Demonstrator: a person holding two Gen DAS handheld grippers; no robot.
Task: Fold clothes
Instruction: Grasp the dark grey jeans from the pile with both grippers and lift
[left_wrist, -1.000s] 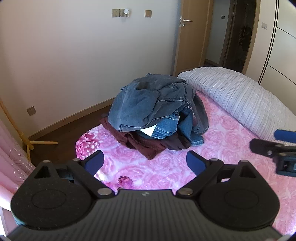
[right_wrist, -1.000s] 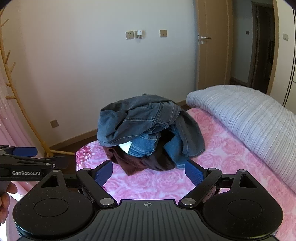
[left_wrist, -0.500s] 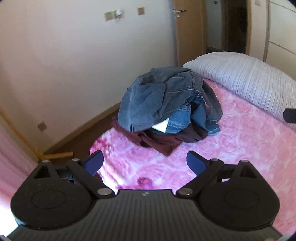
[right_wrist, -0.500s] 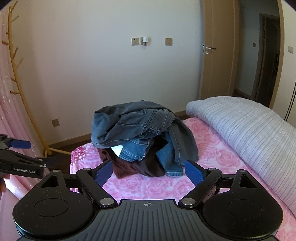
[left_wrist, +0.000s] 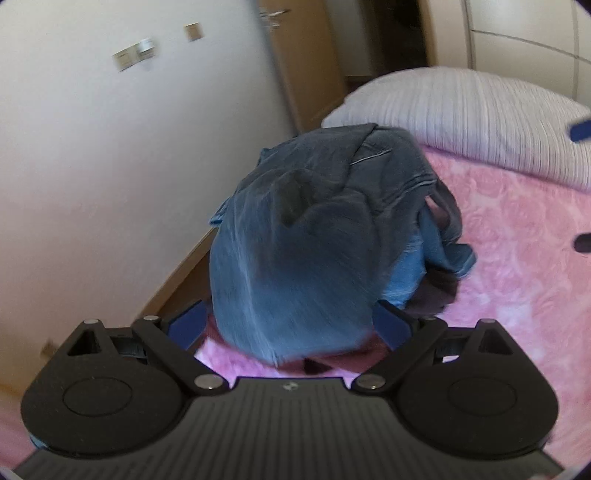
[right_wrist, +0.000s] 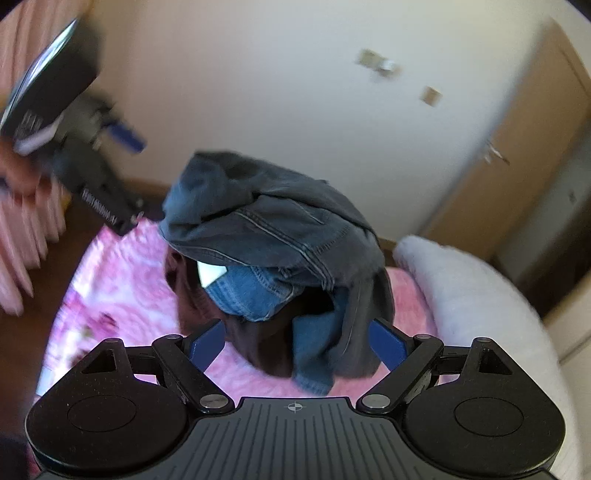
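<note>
Both my views are motion-blurred. The grey denim garment covers most of the clothes beneath it. The left gripper appears only smeared, its opening unreadable there.

Soft daylight fills both fisheye views, brightest on the pink rose-patterned bedspread, while motion blur smears the heap of grey-blue denim clothes, the cream wall and the bent, dark-cornered edges.

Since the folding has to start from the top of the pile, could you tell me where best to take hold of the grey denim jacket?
Grip the grey denim jacket at its seamed lower edge, coming from the front: that edge overhangs the blue jeans, free of the layers beneath. The open right gripper already faces it.
</note>
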